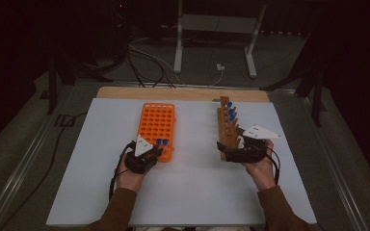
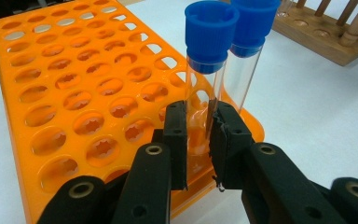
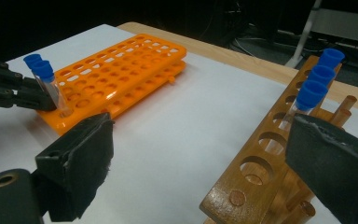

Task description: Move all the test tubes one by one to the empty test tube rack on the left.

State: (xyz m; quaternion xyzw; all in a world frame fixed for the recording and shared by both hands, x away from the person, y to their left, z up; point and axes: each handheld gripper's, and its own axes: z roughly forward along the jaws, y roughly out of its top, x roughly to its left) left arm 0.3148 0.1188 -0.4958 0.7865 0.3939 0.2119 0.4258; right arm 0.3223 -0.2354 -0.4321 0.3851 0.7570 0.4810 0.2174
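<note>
**Left tongs pinch a capped tube at the orange rack**

Left tongs [image 2: 199, 135] are pinching a clear tube [image 2: 204, 93] with a blue cap, pads pressed on the glass from both sides. That tube stands upright in a hole at the near right corner of the orange rack [image 2: 74, 93], just beside a second capped tube [image 2: 244, 70] one hole farther on. Right tongs [image 3: 200, 154] are spread wide, jaws on either side of the near end of the wooden rack [image 3: 256, 172] (touching or not, I cannot tell). Three more blue-capped tubes [image 3: 310, 95] stand in that rack's far holes. Both racks sit on a white board [image 1: 192, 183], orange left, wooden right. No writing or labels can be read.
</note>
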